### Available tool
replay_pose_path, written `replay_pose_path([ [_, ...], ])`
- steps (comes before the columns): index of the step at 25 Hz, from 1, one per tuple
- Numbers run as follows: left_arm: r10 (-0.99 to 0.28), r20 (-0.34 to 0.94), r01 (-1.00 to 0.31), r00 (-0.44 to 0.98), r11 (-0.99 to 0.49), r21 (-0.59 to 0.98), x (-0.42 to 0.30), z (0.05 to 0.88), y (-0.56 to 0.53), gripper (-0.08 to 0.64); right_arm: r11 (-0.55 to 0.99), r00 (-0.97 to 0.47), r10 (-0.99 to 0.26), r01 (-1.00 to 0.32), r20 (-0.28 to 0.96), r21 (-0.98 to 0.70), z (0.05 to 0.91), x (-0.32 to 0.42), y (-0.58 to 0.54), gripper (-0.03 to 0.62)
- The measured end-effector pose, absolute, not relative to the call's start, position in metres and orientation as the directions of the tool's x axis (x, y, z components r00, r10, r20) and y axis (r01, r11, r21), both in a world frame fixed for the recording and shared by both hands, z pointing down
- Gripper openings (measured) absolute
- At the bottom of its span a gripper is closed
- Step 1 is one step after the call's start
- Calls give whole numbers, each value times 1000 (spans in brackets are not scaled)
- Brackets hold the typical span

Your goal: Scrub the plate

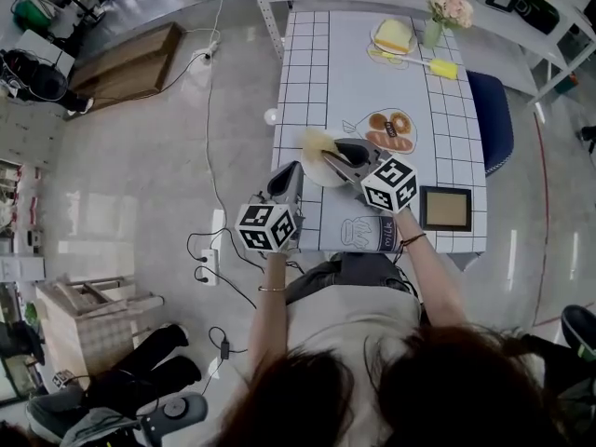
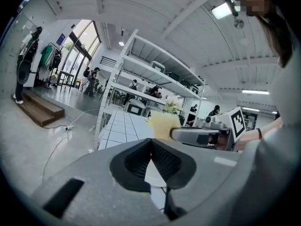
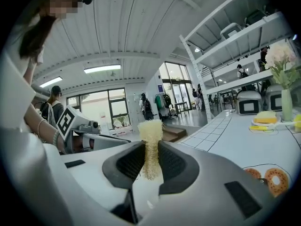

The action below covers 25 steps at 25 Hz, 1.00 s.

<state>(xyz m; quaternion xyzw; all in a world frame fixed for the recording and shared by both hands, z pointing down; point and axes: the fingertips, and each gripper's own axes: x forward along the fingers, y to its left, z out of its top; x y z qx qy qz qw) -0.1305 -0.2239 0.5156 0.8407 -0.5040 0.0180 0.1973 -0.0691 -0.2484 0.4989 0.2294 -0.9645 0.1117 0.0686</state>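
Person: seen from above at the near edge of the head view, dark hair lowest in the frame, both forearms reaching forward, one gripper in each hand.
Left gripper [image 1: 292, 173]: its marker cube sits nearest the person. In the left gripper view [image 2: 151, 147] the dark ribbed jaws are pressed together on the thin white edge of the plate.
Plate [image 1: 328, 175]: pale and round, over the near left part of the table and pinched at its left rim by the left gripper. In the left gripper view only a white sliver [image 2: 154, 174] shows between the jaws. Whether it rests on the table cannot be told.
Right gripper [image 1: 335, 154]: it reaches in from the right across the plate. In the right gripper view [image 3: 150, 150] the jaws are clenched on the scrubber.
Scrubber [image 1: 314, 141]: a yellow mesh pad standing upright between the right jaws [image 3: 150, 142], at the plate's far left side. From the left gripper view it is a yellow tuft [image 2: 163, 125] just past the jaws.
Table [image 1: 326, 73]: white with a black grid of lines and printed drawings of doughnuts [image 1: 390, 130].
Square tray [image 1: 445, 208]: dark-framed, at the near right corner.
Chair [image 1: 494, 119]: blue, at the table's right side.
Far end: a yellow block on a dish [image 1: 393, 35], and a vase of pink flowers [image 1: 447, 6] beside it.
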Motion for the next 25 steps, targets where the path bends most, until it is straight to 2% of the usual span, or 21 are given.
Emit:
replay_pose_path([
  [11,-849,207,-856,486,-415,308,-128,510,-231,11,863,-885,-451,-466,119,-196,486,-60,-252,78],
  [25,-843,212,-853,495,-425,303,-126,509,-236,11,859,-887,-449,-461,103,-222,485,-59,-257,78],
])
